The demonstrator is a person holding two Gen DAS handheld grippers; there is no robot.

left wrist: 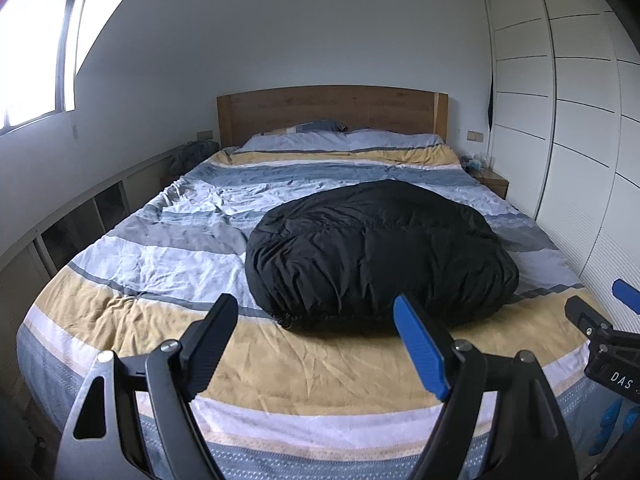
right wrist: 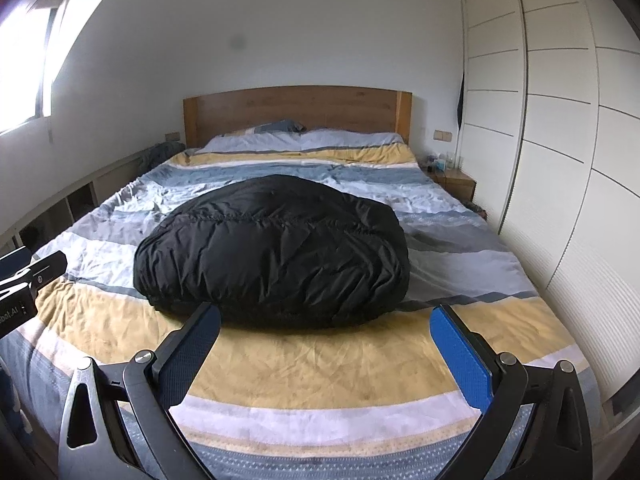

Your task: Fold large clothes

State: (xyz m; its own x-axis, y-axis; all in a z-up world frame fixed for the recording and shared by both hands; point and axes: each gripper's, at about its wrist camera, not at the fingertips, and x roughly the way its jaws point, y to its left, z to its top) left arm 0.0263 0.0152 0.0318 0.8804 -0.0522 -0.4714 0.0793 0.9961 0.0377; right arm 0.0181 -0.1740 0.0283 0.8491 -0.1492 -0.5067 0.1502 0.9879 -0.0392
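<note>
Left wrist | black garment [left wrist: 380, 256] | puffy crumpled mound on bed [left wrist: 120, 312]

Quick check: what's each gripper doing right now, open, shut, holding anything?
Left gripper: open, empty, short of the black garment on the bed.
Right gripper: open, empty, also short of the garment.

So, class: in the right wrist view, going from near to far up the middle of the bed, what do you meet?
right gripper → black garment → pillows → wooden headboard
</note>
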